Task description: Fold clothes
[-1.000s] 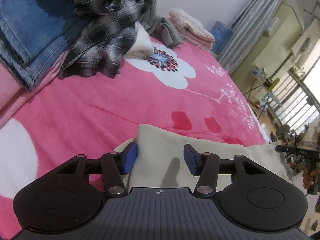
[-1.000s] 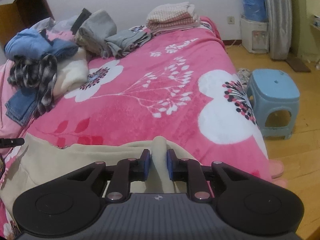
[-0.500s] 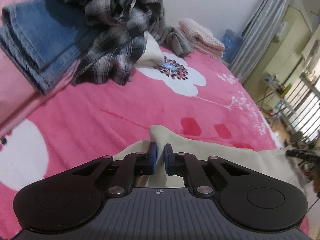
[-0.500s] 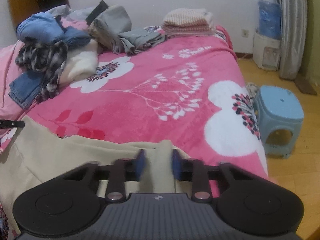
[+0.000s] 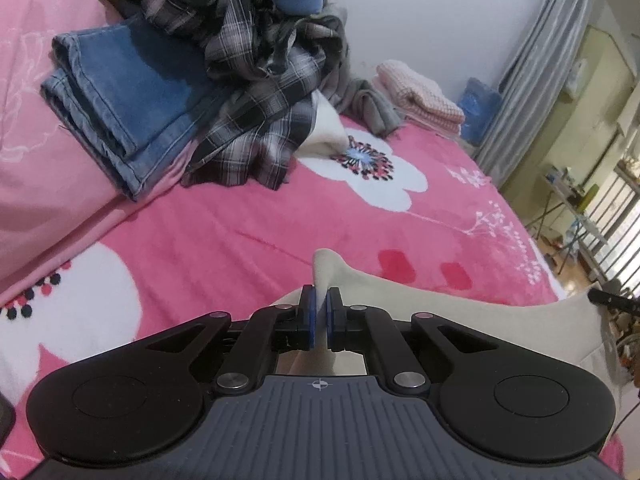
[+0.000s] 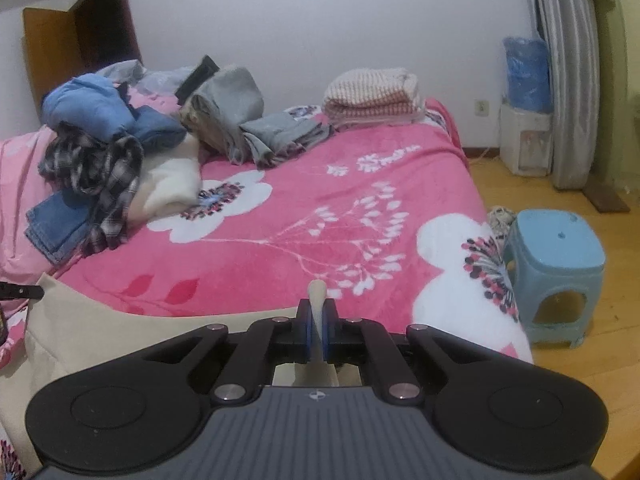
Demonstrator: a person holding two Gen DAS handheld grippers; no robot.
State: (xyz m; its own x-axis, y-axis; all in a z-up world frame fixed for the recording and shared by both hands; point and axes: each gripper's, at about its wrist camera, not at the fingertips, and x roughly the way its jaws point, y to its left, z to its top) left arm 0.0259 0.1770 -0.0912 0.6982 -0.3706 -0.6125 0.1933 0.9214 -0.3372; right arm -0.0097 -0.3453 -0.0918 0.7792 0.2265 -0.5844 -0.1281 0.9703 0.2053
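Note:
A beige garment (image 5: 460, 308) lies spread along the near edge of the pink flowered blanket (image 5: 240, 248). My left gripper (image 5: 319, 300) is shut on a pinched-up corner of it, and a peak of cloth sticks out past the blue pads. In the right wrist view the same garment (image 6: 100, 328) stretches off to the left. My right gripper (image 6: 317, 312) has its jaws closing tight on another corner, with the pads pressing on the cloth. Between the two grips the garment's edge runs taut. Each view shows the other gripper's black tip at the frame's edge.
At the head of the bed is a heap with folded jeans (image 5: 120, 92), a plaid shirt (image 5: 256, 92), a white garment (image 6: 172, 188) and grey clothes (image 6: 248, 120). A folded pink stack (image 6: 372, 96) sits by the wall. A blue stool (image 6: 556, 272) stands on the wooden floor, right of the bed.
The left jaws went from wide open to shut on the beige cloth. The right jaws narrowed onto their fold. Both cameras now tilt upward and show more of the room.

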